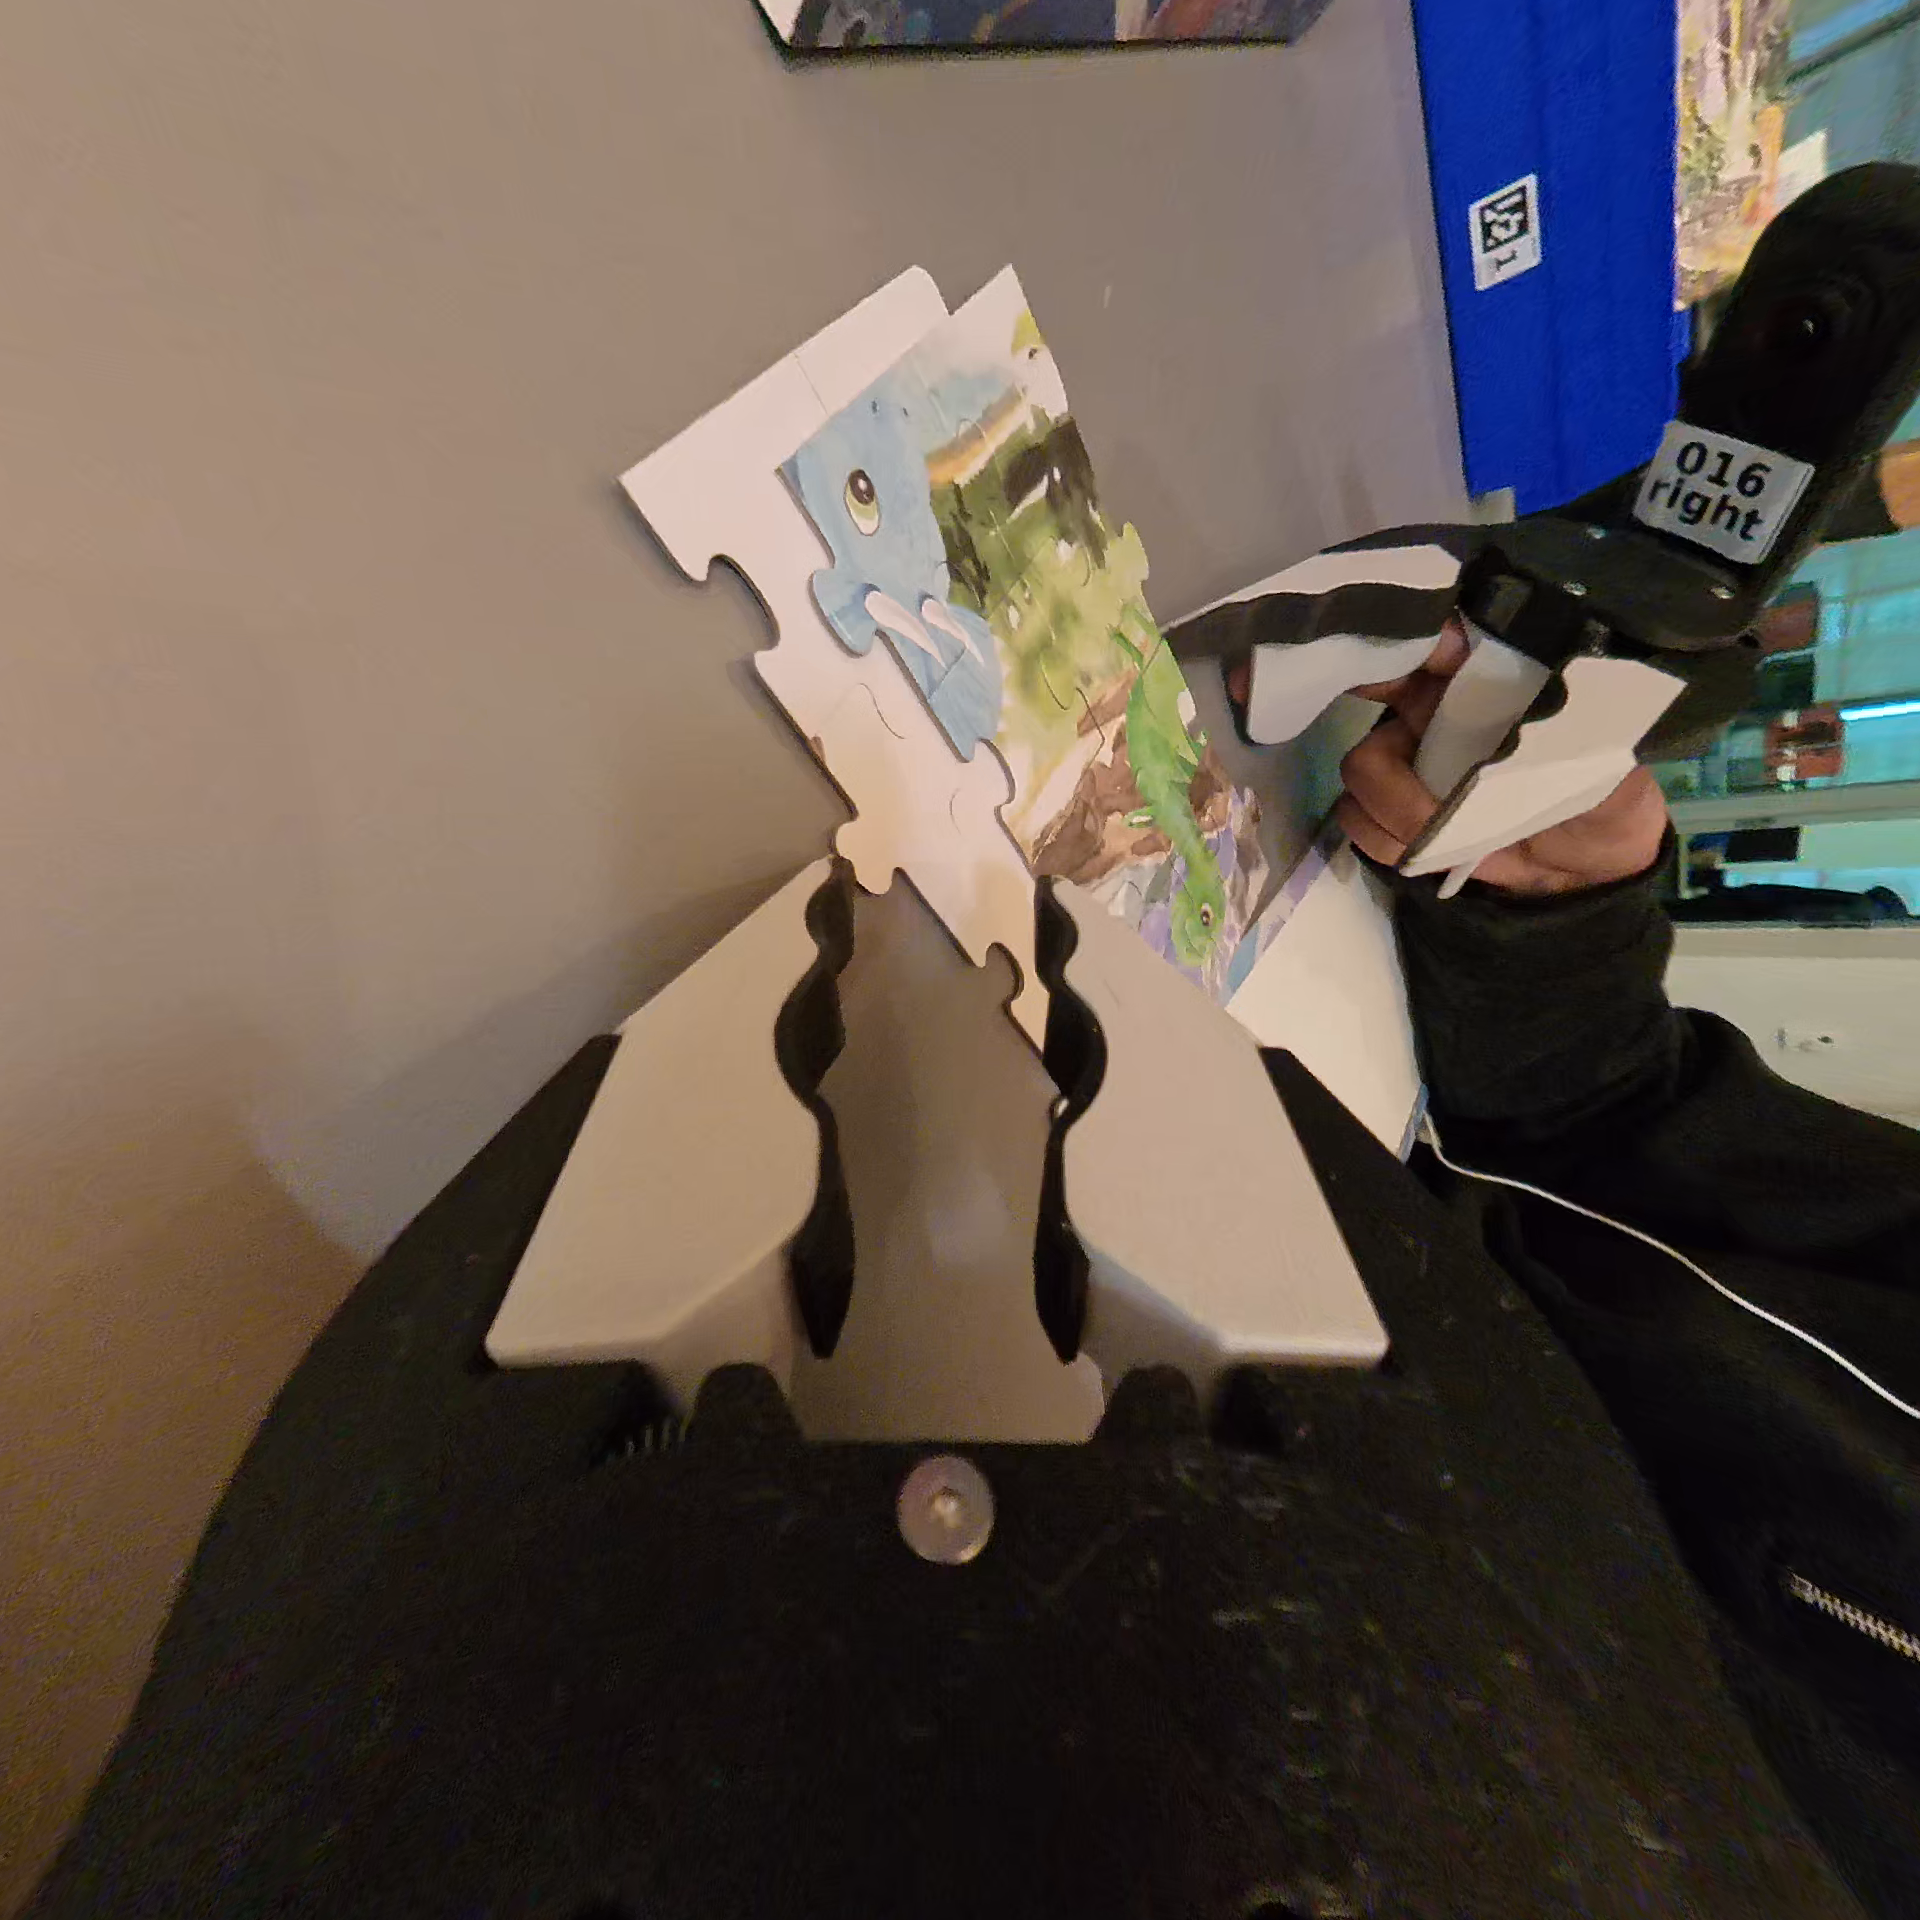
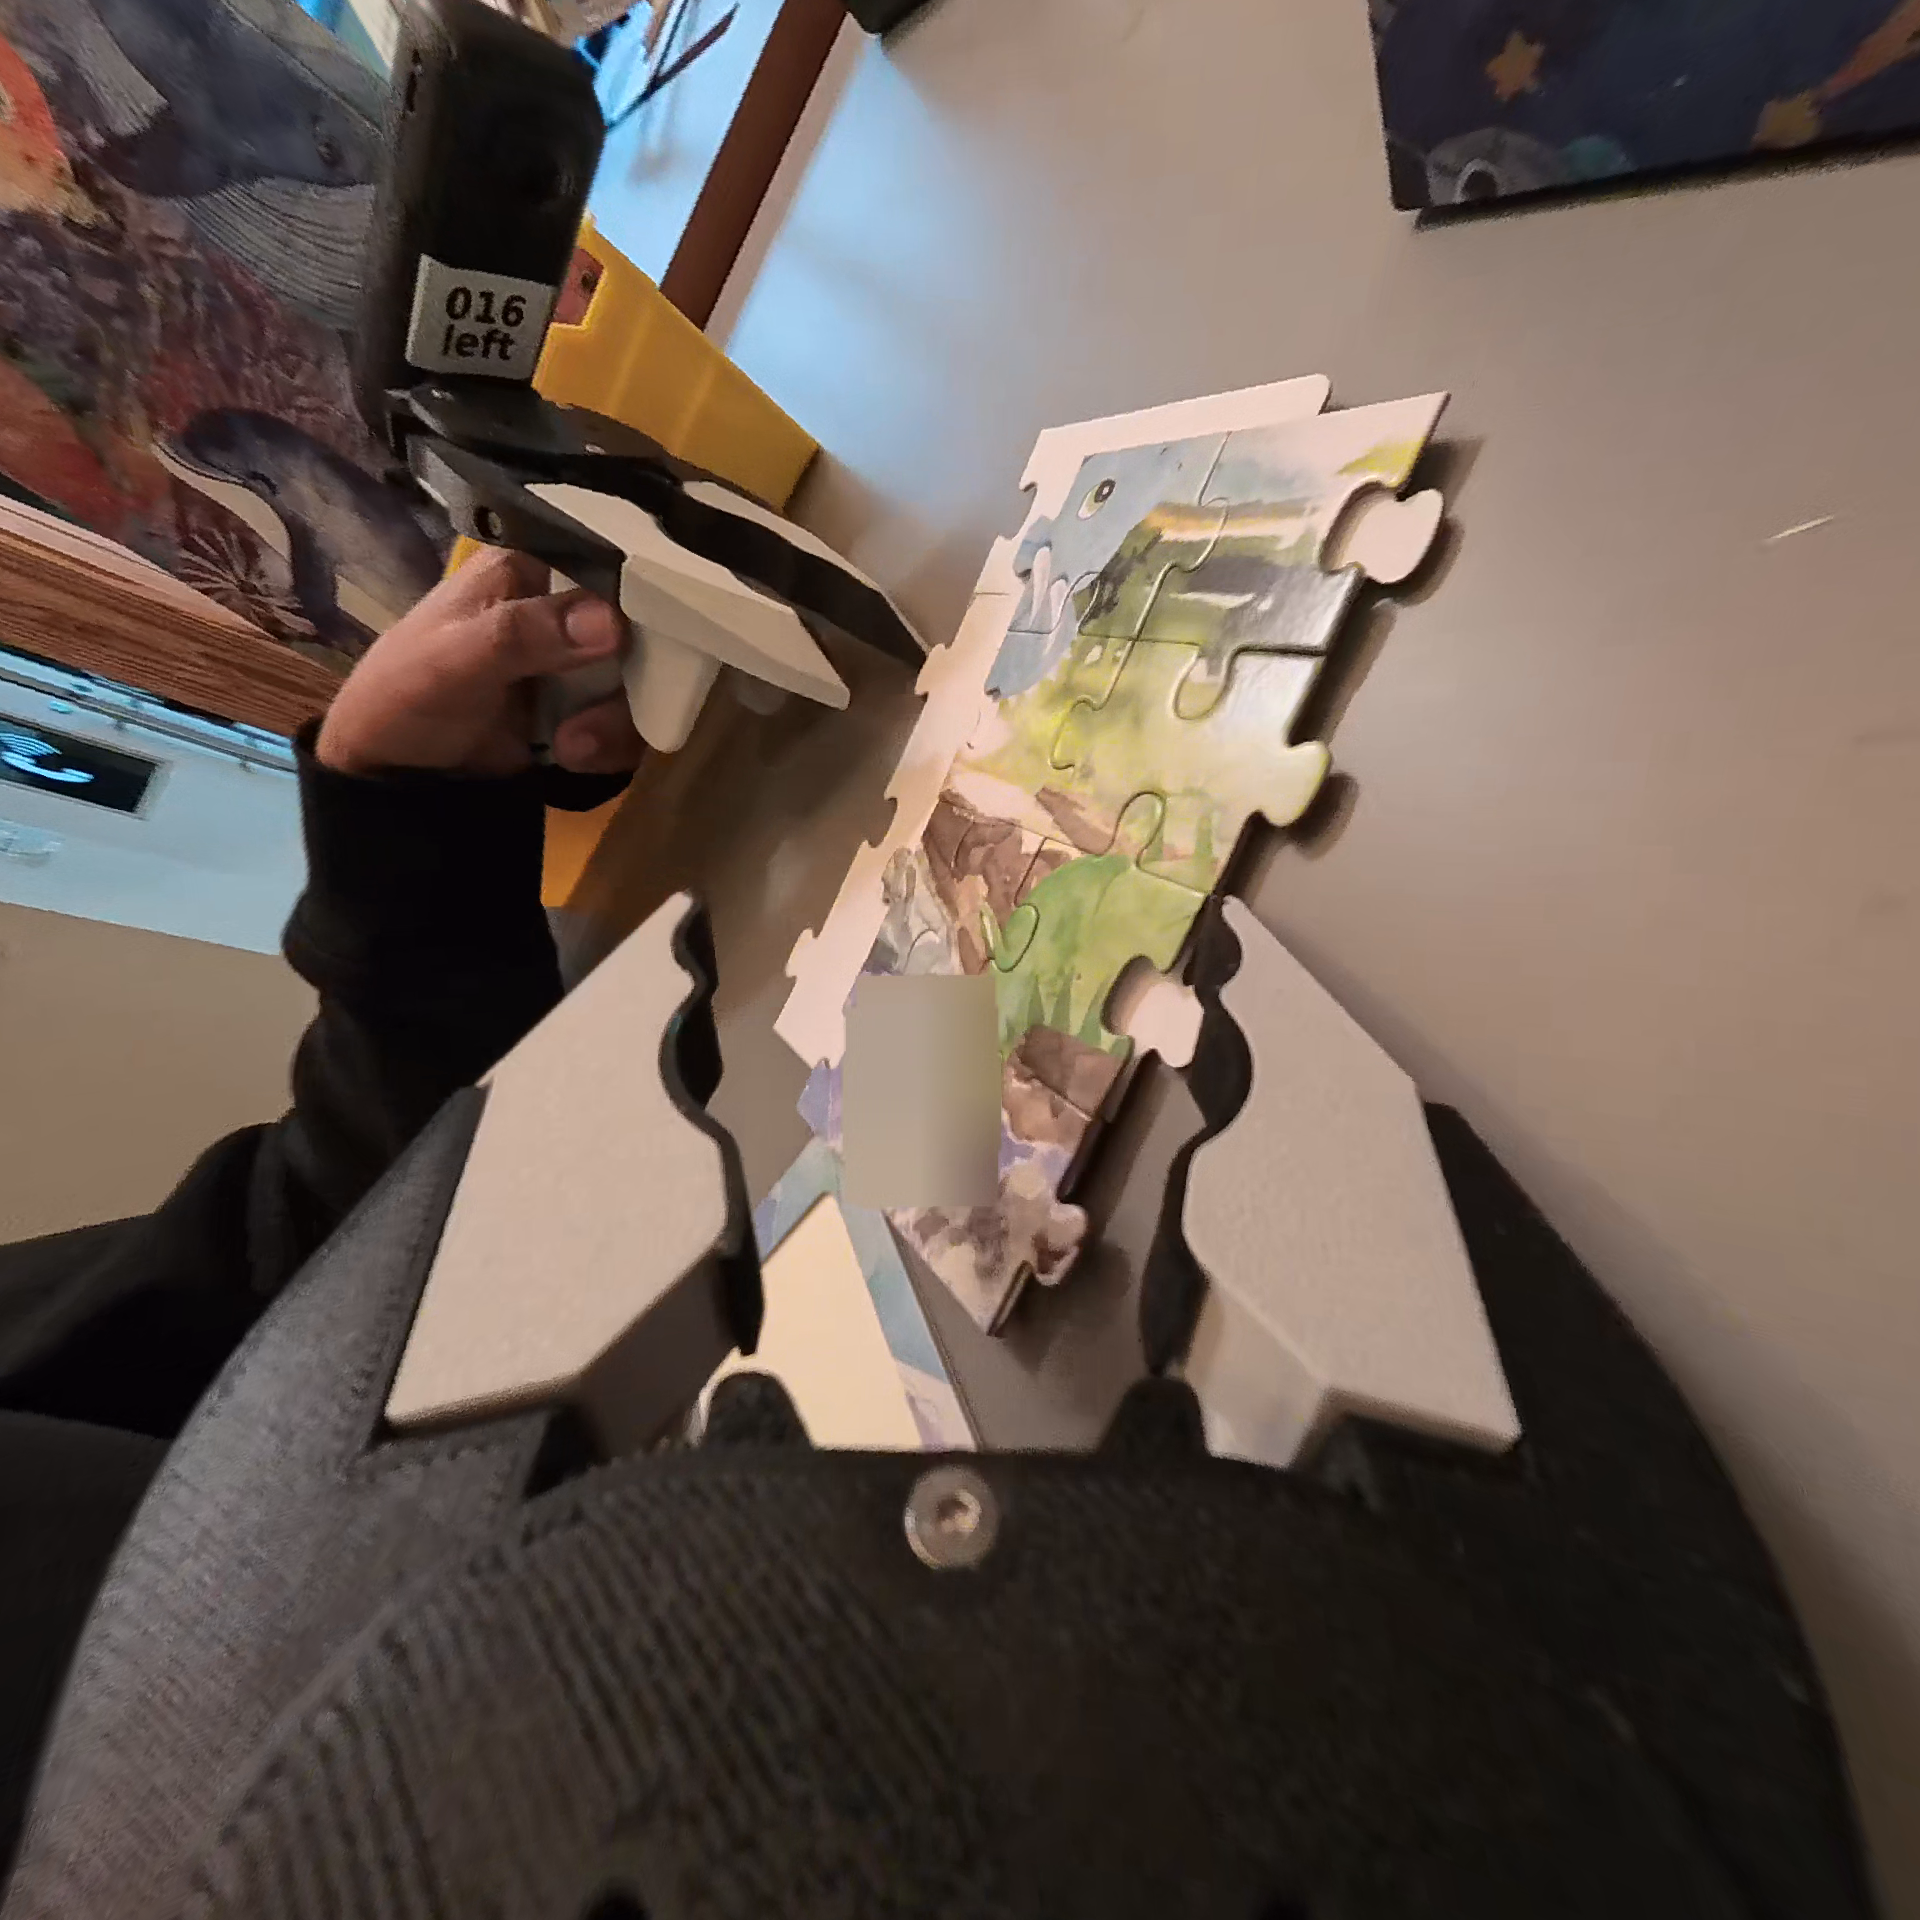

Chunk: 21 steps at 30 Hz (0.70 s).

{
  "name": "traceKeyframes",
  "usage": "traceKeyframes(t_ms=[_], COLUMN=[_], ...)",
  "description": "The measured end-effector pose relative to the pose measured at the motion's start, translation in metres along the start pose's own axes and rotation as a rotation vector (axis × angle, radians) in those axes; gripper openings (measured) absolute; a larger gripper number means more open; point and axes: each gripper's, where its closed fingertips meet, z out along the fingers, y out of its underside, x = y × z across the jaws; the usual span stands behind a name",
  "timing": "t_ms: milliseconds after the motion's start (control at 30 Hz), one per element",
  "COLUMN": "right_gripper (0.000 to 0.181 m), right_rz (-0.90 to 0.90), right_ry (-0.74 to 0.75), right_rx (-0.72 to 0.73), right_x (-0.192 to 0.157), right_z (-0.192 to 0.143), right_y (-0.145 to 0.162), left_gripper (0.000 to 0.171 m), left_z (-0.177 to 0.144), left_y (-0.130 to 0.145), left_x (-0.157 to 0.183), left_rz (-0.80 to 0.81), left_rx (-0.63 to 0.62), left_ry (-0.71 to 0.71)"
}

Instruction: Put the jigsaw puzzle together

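The partly joined jigsaw puzzle (image 1: 1039, 623) lies flat on the grey table (image 1: 364, 520). It shows a blue animal and a green lizard, with a white border along one side. My left gripper (image 1: 935, 883) is open, its tips straddling a tab on the puzzle's near white edge. My right gripper (image 2: 961, 914) is wide open over the opposite end of the puzzle (image 2: 1143, 727), its fingers either side of the pieces. Each gripper shows in the other's view, the right (image 1: 1216, 675) and the left (image 2: 883, 670), close beside the puzzle.
A white sheet with a blue border (image 1: 1320, 987) lies partly under the puzzle and also shows in the right wrist view (image 2: 831, 1330). A dark picture board (image 2: 1642, 94) lies at the table's far side. A yellow box (image 2: 665, 395) and a blue panel (image 1: 1538, 208) stand by the table's edges. My right fingertips sit around 10 centimeters from my left ones.
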Motion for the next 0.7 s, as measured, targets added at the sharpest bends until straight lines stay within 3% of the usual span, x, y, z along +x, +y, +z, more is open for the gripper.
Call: traceKeyframes(t_ms=[267, 467, 600, 700], right_gripper=[0.097, 0.089, 0.088, 0.087], right_rz=[-0.129, -0.137, -0.134, -0.139], right_ry=[0.104, 0.125, 0.149, 0.156], right_rx=[0.002, 0.050, 0.099, 0.097], right_x=[0.023, 0.037, 0.042, 0.047], right_z=[-0.016, -0.052, -0.086, -0.092], right_y=[-0.006, -0.019, -0.015, -0.010], left_gripper=[0.030, 0.030, 0.022, 0.018], left_z=[0.019, 0.046, 0.039, 0.031], left_y=[0.017, 0.045, 0.032, 0.020], left_x=[0.026, 0.076, 0.085, 0.066], left_rz=[0.026, 0.080, 0.099, 0.102], left_rx=[-0.109, -0.286, -0.210, -0.142], left_ry=[0.166, 0.400, 0.416, 0.289])
